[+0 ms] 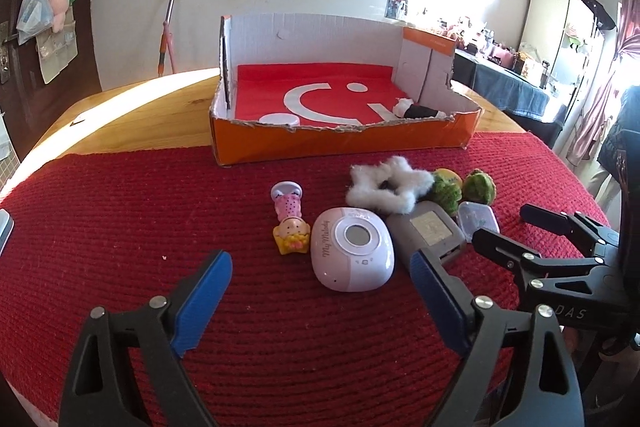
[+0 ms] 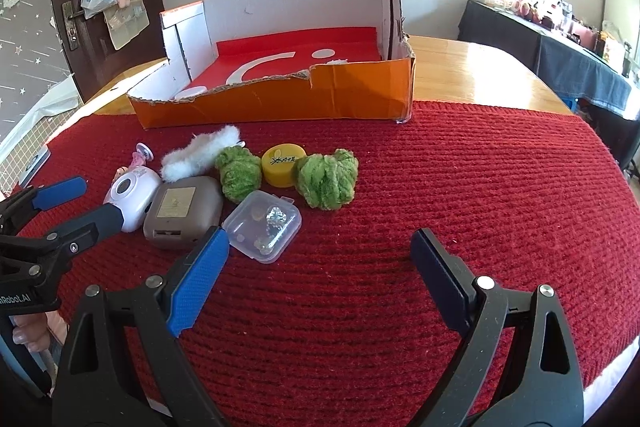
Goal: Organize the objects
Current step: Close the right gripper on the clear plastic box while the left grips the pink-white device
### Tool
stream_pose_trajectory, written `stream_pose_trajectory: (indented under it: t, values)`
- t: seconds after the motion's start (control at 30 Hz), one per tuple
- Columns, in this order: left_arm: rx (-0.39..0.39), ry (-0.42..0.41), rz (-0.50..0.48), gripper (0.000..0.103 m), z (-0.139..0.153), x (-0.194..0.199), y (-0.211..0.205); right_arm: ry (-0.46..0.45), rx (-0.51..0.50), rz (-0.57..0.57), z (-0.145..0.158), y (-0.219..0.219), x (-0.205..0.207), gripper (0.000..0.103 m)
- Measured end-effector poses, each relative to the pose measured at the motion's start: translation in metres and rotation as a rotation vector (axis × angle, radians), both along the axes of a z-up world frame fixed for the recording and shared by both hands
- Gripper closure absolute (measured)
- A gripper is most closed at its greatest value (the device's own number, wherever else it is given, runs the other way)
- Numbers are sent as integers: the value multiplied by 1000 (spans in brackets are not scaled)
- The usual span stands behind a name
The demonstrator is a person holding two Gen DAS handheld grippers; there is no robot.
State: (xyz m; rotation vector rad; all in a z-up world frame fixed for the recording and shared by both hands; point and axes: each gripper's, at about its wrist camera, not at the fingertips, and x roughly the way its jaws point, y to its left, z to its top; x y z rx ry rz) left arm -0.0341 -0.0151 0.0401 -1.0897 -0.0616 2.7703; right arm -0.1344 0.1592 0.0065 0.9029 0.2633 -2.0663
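1. Red knitted cloth [image 2: 460, 187] covered the near half of a wooden table [image 2: 480, 67], and an orange cardboard box [image 2: 280, 103] sat at the cloth's far edge, its near wall torn low, which should make dropping things in easy.
2. Small objects lay in a loose cluster on the cloth in front of the box, apparently waiting to be sorted into it: a pink doll figure [image 1: 290, 223], a pink oval device [image 1: 352, 253], a grey case [image 2: 182, 213], a white fluffy piece [image 2: 200, 155], two green pompoms [image 2: 326, 179], a yellow cap [image 2: 283, 163] and a clear plastic box [image 2: 264, 225] holding small bits.
3. Inside the box, a small black-and-white item [image 1: 418, 111] already rested near the right corner.
4. The left gripper [image 1: 320, 281] stood wide, gripping nothing, with the pink device between its fingers but untouched.
5. The right gripper [image 2: 320, 259] also gaped wide and empty over bare cloth, just beside the clear box.
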Motion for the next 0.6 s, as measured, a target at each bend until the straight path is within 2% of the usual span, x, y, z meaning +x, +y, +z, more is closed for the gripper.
stream_pose_trajectory:
  t: [0.13,0.4,0.6]
  values:
    - [2,-1,-17,19,-1,0,2,18,5,-7,-1,-3,2,10]
    - [5,2,-29,21,-2,-2,3,33,7,-34,-4,1,0,10]
    - [6,15,-41,22,-1,-1,4,-5,-24,-54,-1,17,-11,10]
